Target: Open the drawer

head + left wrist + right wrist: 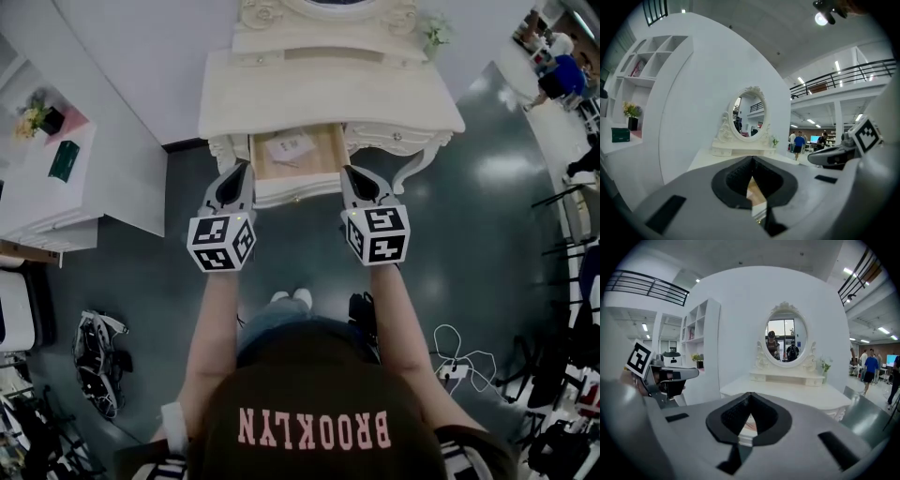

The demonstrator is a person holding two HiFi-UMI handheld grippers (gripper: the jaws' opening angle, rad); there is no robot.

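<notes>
The cream dressing table [328,94] has its middle drawer [330,148] pulled out toward me, with a sheet of paper [289,146] lying inside. My left gripper [246,169] hovers at the drawer's left front corner and my right gripper [348,172] at its right front corner. Both are shut and hold nothing. In the left gripper view the jaws [752,160] meet, with the drawer [755,193] showing through the gap below. The right gripper view shows the same: tips [750,395] together, the drawer [745,428] beneath, the oval mirror [786,336] beyond.
A white shelf unit [56,178] with a green box and flowers stands at the left. A bag [98,361] lies on the floor at lower left, and cables [459,361] at lower right. People stand far off at the right [558,75].
</notes>
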